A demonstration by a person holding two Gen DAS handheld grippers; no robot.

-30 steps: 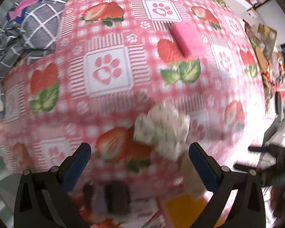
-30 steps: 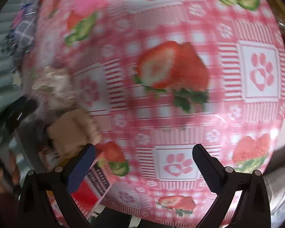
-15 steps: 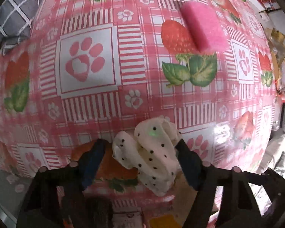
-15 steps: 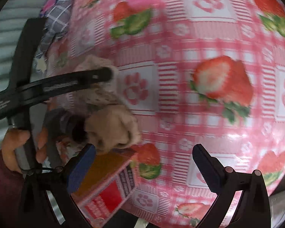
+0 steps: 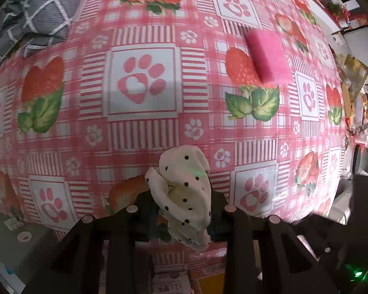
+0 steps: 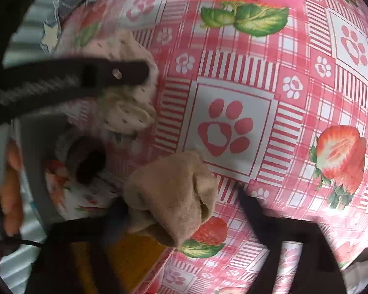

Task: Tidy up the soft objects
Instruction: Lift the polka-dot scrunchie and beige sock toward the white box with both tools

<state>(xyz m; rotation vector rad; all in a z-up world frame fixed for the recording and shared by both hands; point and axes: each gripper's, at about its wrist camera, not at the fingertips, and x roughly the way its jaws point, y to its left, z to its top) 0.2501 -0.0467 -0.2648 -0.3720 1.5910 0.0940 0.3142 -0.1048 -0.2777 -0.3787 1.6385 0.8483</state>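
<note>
A white polka-dot cloth (image 5: 184,186) lies bunched near the front edge of the strawberry tablecloth (image 5: 139,85). My left gripper (image 5: 181,203) points straight down over it. Its jaws are closing and both fingers press the cloth's sides. In the right wrist view the left gripper's finger (image 6: 125,73) lies across the same cloth (image 6: 127,112). A tan plush cloth (image 6: 171,196) sits between the closing jaws of my right gripper (image 6: 181,202). The left finger touches it and the right finger (image 6: 245,196) stands just clear. A pink sponge (image 5: 267,58) lies farther back.
A grey checked fabric (image 5: 41,12) is heaped at the far left corner. A dark rolled item (image 6: 88,161) lies by the table's edge, with an orange and red box (image 6: 135,257) below it. A person's hand (image 6: 9,183) holds the left gripper. Clutter stands at the far right (image 5: 353,73).
The left gripper sank onto the polka-dot cloth and its jaws narrowed onto it. The right gripper swept across the table to the tan cloth and its jaws narrowed around it.
</note>
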